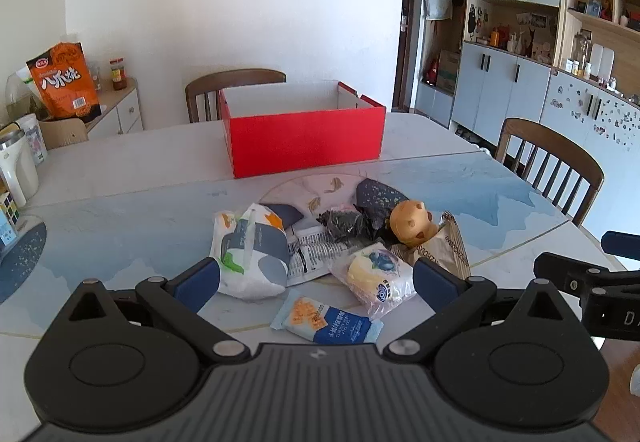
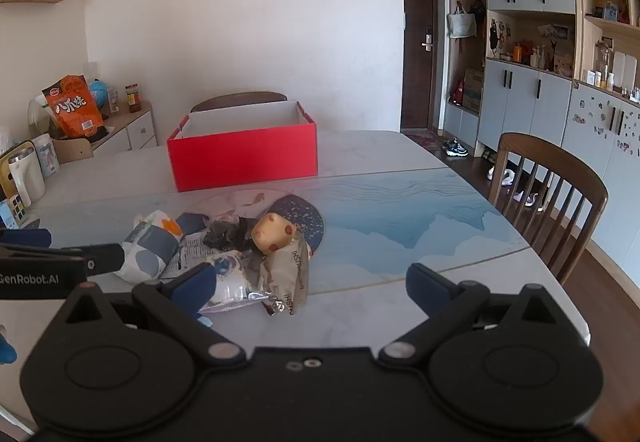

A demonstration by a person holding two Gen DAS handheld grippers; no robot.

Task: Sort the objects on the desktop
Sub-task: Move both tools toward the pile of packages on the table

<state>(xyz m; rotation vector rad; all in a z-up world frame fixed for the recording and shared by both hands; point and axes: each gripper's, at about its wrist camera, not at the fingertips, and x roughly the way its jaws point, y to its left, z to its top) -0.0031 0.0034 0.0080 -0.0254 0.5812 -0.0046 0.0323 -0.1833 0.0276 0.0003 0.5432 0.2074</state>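
Note:
A pile of snack packets lies on the table before an open red box (image 1: 302,140), also in the right wrist view (image 2: 244,158). The pile holds a white patterned pack (image 1: 250,254), a blue-and-white packet (image 1: 326,320), a clear-wrapped blueberry cake (image 1: 378,274), a yellow spotted toy (image 1: 412,222) (image 2: 274,232), a dark packet (image 1: 344,222) and a brown foil wrapper (image 2: 290,274). My left gripper (image 1: 316,278) is open and empty, its fingers either side of the near packets. My right gripper (image 2: 312,282) is open and empty, just right of the pile.
Wooden chairs stand behind the box (image 1: 236,82) and at the right (image 2: 548,194). A white kettle (image 1: 16,166), a puzzle cube (image 1: 8,212) and an orange snack bag (image 1: 66,80) are at the left. The table's right edge (image 2: 560,282) drops to the floor.

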